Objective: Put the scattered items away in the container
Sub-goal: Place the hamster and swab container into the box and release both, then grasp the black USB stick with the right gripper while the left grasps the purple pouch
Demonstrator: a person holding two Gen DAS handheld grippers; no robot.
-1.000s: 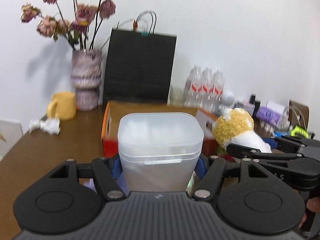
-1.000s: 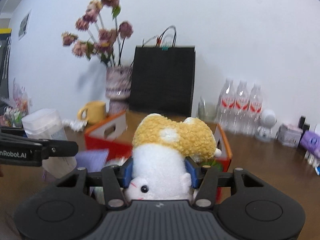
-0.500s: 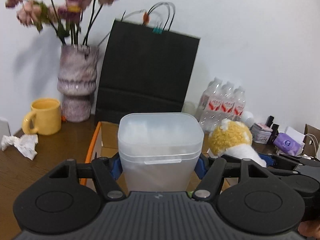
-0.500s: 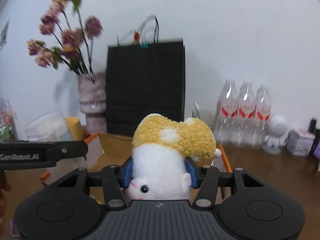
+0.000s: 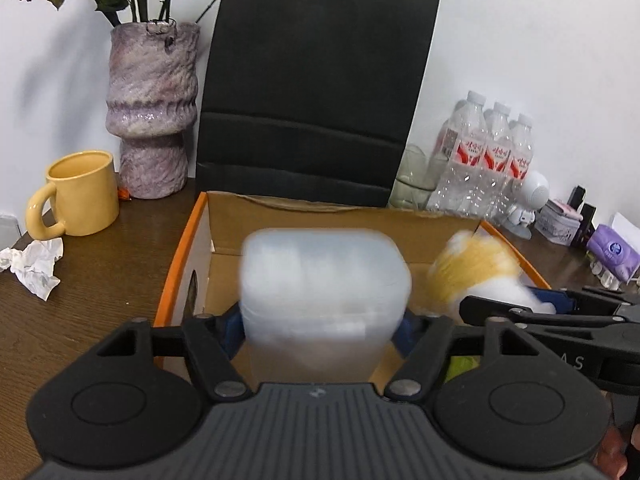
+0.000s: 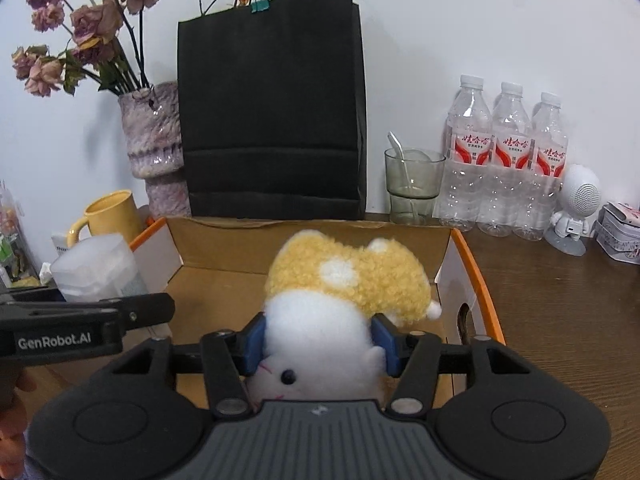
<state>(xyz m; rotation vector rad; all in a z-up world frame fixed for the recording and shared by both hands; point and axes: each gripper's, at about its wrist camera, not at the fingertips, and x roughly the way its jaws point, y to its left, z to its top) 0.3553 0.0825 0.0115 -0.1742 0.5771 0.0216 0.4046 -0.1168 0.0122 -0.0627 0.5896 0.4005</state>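
Note:
My left gripper [image 5: 320, 326] is shut on a frosted white plastic box [image 5: 325, 280] and holds it over the open cardboard box with orange edges [image 5: 340, 216]. My right gripper [image 6: 320, 338] is shut on a yellow and white plush hamster [image 6: 344, 284], held over the same cardboard box [image 6: 304, 236]. The plush shows at the right of the left wrist view [image 5: 476, 270], and the plastic box at the left of the right wrist view [image 6: 96, 266]. The cardboard box floor under both is brown and bare where it shows.
A black paper bag [image 5: 316, 80] stands behind the box, a purple vase [image 5: 154, 108] with dried flowers and a yellow mug [image 5: 80, 194] to its left. Crumpled paper [image 5: 34, 266] lies left. Water bottles [image 6: 508, 160], a glass [image 6: 414, 186] and a small robot figure [image 6: 576, 208] stand right.
Both grippers have moved forward and down with their loads, from in front of the cardboard box to over its opening. Both stay shut.

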